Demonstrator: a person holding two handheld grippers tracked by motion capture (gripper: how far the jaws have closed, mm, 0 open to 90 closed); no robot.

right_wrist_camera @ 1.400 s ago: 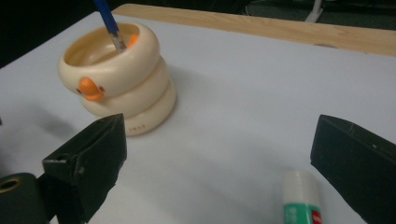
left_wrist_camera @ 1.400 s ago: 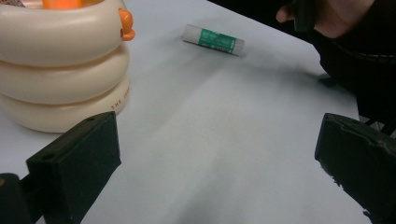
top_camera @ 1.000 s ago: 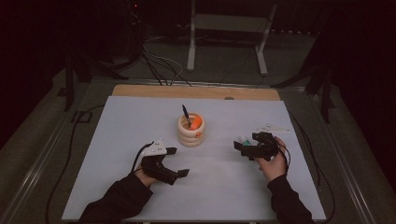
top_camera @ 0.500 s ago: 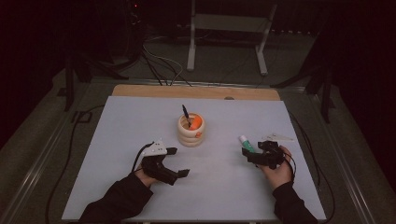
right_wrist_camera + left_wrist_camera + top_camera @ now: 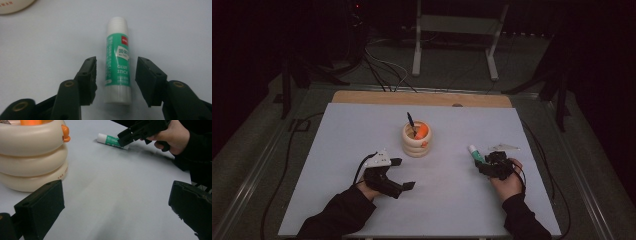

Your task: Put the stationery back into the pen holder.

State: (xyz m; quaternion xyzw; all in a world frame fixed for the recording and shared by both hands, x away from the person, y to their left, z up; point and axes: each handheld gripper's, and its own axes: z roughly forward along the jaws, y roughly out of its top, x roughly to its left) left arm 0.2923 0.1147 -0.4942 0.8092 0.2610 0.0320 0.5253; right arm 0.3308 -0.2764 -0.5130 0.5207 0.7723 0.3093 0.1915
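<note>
Table: we see a pale sheet-covered top, with a wood strip along the far edge.
Holder: cream ringed pot near the table middle. We see a dark pen sticking up out of it, leaning toward the far left, plus an orange item inside that we cannot identify.
Left gripper: resting near the front left, jaws spread wide with bare table between them. In the left gripper view the holder sits just beyond its left jaw.
Right gripper: at the right side of the table, jaws just been closing, now partly spread with the stick between them. In the right gripper view we see a gap on each side, so the pads are not yet pressing.
Glue stick: lying flat on the table, right of the holder and well apart from it. Its lower half sits between the right jaws.
Glue stick axis: long axis runs along the jaws, white cap end pointing away from the gripper. In the high view the cap end points toward the far left.
</note>
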